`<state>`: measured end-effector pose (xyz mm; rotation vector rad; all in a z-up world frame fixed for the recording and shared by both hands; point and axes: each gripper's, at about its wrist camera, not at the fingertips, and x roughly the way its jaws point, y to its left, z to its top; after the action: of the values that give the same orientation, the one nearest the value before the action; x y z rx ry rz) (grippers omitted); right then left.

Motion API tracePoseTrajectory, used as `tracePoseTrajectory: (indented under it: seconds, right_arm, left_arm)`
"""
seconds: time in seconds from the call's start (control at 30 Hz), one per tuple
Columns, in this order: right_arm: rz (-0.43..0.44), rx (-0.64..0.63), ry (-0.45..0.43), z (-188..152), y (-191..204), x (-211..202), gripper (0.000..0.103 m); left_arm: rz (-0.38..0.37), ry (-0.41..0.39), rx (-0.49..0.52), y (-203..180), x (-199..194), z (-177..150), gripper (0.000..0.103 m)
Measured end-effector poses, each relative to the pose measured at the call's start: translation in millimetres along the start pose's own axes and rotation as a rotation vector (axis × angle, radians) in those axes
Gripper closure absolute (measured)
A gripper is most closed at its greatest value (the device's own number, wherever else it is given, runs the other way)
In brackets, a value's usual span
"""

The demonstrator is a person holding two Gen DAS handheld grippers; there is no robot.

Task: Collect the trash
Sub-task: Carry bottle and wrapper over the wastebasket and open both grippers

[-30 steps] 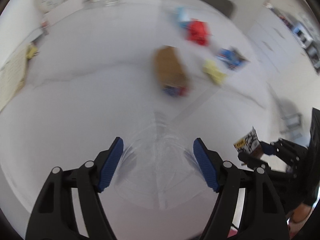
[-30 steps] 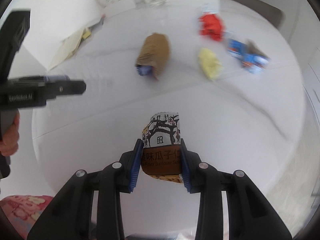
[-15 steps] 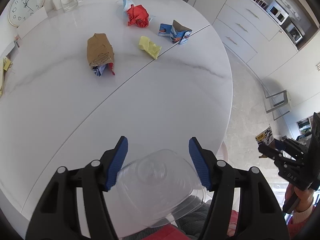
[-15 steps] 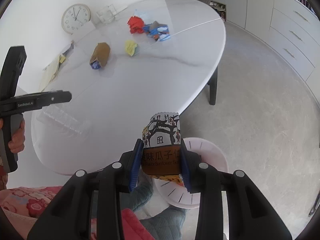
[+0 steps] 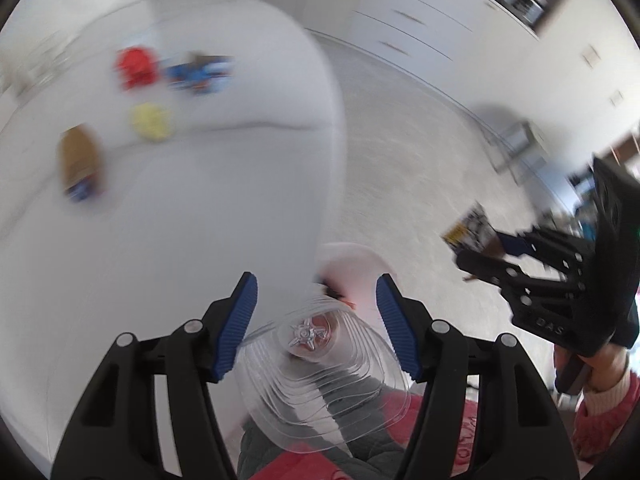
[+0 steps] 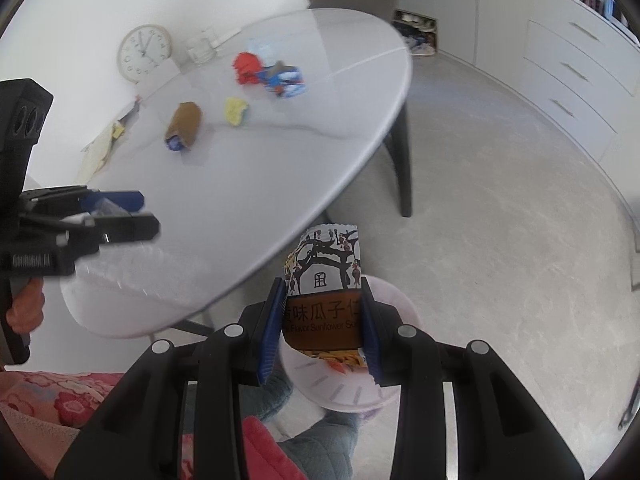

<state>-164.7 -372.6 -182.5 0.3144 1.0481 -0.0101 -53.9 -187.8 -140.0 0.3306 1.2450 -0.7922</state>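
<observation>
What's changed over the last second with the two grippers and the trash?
Both grippers swung off the white table toward the pink bin. The left gripper, its jaws just closing, carries the clear plastic lid. The right gripper still clamps the sunflower seed packet. Table trash unmoved.

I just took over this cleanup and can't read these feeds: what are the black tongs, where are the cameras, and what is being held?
There is no robot arm. A person holds a two-finger tool in each hand, and a fisheye camera on each looks along its jaws. In the left view, the left gripper has a clear plastic tray between its jaws, which have just been closing; it appears gripped. In the right view, the right gripper is shut on a sunflower seed packet above a pink bin on the floor. On the white table lie a brown bag, a yellow scrap, a red wrapper and a blue packet.
</observation>
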Motion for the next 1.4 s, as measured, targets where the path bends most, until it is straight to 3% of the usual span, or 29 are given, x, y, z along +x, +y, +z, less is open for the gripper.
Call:
tracePoseTrajectory:
  seconds: [0.1,0.27,0.37,0.5,0.87,1.17,1.27,1.33,1.37,1.4]
  right_arm:
    - [-0.028,0.020,0.011,-11.4,-21.0,-8.1,0.067]
    - [-0.046,0.045,0.037,-28.8,-48.1,-13.3,0.067]
    - [-0.045,0.051,0.044,-34.1,-55.7,-13.9,0.067]
    - [-0.039,0.049,0.047,-36.7,-59.6,-13.3,0.067]
    - [-0.010,0.023,0.059,-38.2,-47.4,-4.2,0.066]
    - [0.048,-0.020,0.140,-44.4,-20.5,47.0,0.065]
    - [0.072,-0.040,0.168,-45.6,-9.4,65.6,0.059]
    - [0.077,-0.042,0.182,-45.1,-3.2,74.1,0.043]
    - [0.068,-0.044,0.181,-44.4,-0.8,75.2,0.028]
    - [0.057,-0.048,0.178,-43.0,2.2,75.5,0.020]
  left_arm:
    - [-0.024,0.019,0.085,-37.7,22.0,1.8,0.043]
    - [-0.028,0.075,0.117,-71.4,56.0,0.0,0.043]
    - [-0.018,0.095,0.099,-77.3,62.8,-1.6,0.021]
    - [-0.029,0.087,0.060,-75.4,60.4,-1.7,0.014]
    - [0.037,0.067,0.016,-62.0,46.2,-3.3,0.013]
    - [0.132,0.052,-0.024,-25.8,27.6,-12.1,0.013]
    - [0.162,0.053,-0.052,-9.2,23.4,-16.2,0.013]
    - [0.173,0.054,-0.070,0.4,20.4,-18.6,0.013]
    - [0.181,0.055,-0.082,6.4,18.7,-19.7,0.013]
    - [0.185,0.055,-0.087,8.7,17.8,-20.7,0.013]
